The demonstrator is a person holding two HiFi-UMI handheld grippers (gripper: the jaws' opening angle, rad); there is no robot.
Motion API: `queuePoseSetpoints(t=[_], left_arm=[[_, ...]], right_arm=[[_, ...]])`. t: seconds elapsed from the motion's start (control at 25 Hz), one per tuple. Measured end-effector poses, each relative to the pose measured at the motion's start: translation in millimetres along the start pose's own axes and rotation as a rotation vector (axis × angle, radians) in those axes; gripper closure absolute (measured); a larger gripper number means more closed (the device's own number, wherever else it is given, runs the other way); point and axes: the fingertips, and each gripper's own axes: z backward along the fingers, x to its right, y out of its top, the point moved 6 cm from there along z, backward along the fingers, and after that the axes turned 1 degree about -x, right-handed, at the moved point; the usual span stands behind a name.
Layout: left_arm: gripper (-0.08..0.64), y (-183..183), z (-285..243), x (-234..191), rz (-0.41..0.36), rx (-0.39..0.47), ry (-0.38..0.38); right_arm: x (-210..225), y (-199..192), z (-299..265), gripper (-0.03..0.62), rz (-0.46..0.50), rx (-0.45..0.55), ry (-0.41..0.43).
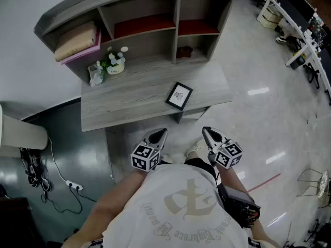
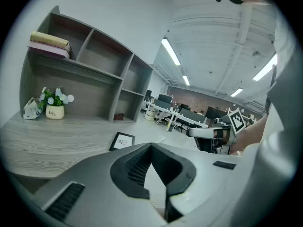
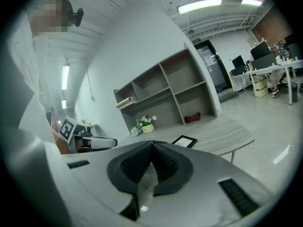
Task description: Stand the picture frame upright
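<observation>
Picture frame (image 1: 179, 95) artwork and small red object (image 1: 184, 51) on shelf (image 1: 150, 44): too small, indistinct.

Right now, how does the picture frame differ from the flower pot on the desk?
The picture frame lies flat; the flower pot stands upright. The picture frame sits near the front edge of the desk, the flower pot at the back left by the shelves. The picture frame is a black-rimmed rectangle, the flower pot white with flowers. Both rest on the desk, untouched.
</observation>
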Motion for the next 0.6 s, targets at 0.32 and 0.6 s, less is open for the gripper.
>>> queuePoseSetpoints(t=[0.32,0.6], left_arm=[[0.549,0.2,-5.4,16.0,-0.014,-0.008,-0.023],[0.549,-3.8,-7.3,23.7,-0.019,-0.025,-0.043]], right_arm=[[-0.6,-2.1,15.5,0.589,-0.004,0.005,-0.006],[-1.8,-6.6,26.1,0.589,-0.021,0.023,-0.046]])
